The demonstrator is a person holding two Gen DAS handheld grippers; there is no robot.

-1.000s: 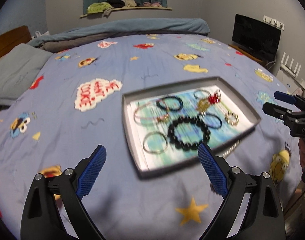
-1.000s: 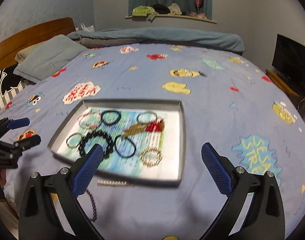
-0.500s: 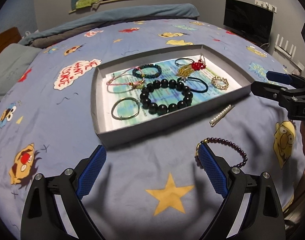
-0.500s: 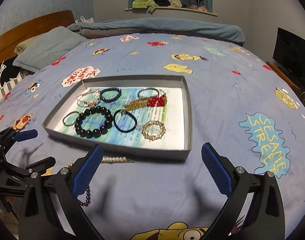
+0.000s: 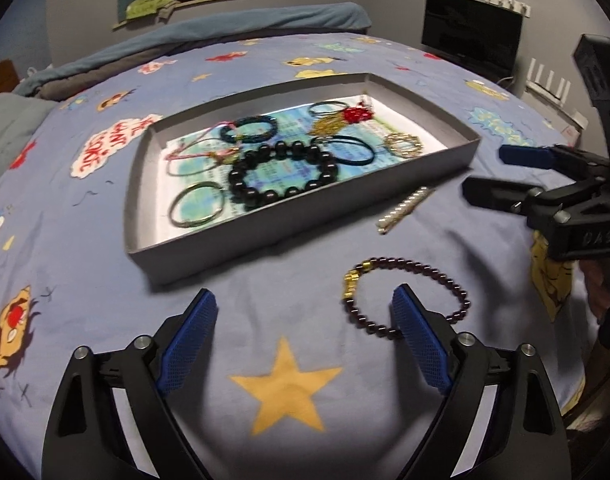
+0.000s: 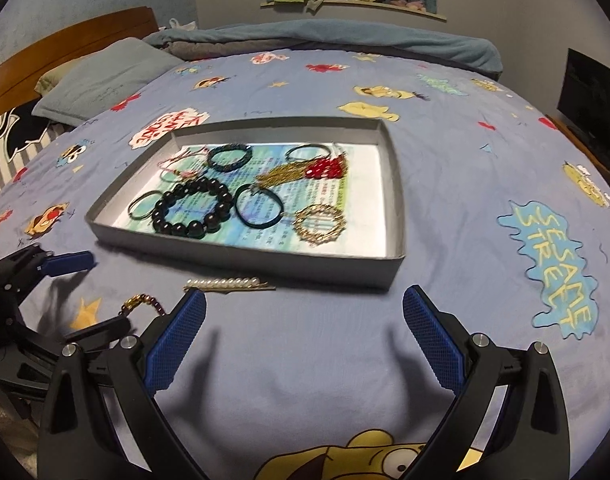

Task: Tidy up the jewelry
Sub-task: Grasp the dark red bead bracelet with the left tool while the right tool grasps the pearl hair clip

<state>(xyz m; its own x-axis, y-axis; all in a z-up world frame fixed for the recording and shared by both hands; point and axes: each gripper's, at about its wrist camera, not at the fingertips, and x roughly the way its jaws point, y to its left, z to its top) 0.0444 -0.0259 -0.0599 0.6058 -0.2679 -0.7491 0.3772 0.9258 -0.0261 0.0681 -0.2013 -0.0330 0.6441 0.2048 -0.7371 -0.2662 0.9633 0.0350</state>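
bracelets mostly sit in the grey tray point(image 5: 385, 194); garnet bead bracelet point(image 5: 421, 270) and pearl clip point(image 5: 405, 209) lie outside on the bedspread. left gripper point(image 5: 305, 340) and right gripper point(image 6: 305, 332) both gape, empty.

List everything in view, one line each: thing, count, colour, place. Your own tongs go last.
tray: 1, grey, on bedspread
black bead bracelet: 1, black, in tray
thin bangle: 1, silvery, tray's near corner
gold ring bracelet: 1, gold, in tray
red bead tassel: 1, red and gold, in tray
dark hair tie: 1, black, in tray
pearl clip: 1, white, on bedspread before tray
garnet bracelet: 1, dark red with gold, on bedspread
bedspread: 1, blue, cartoon print
pillow: 1, grey, by headboard
television: 1, black, by wall
left tongs: open
right tongs: open
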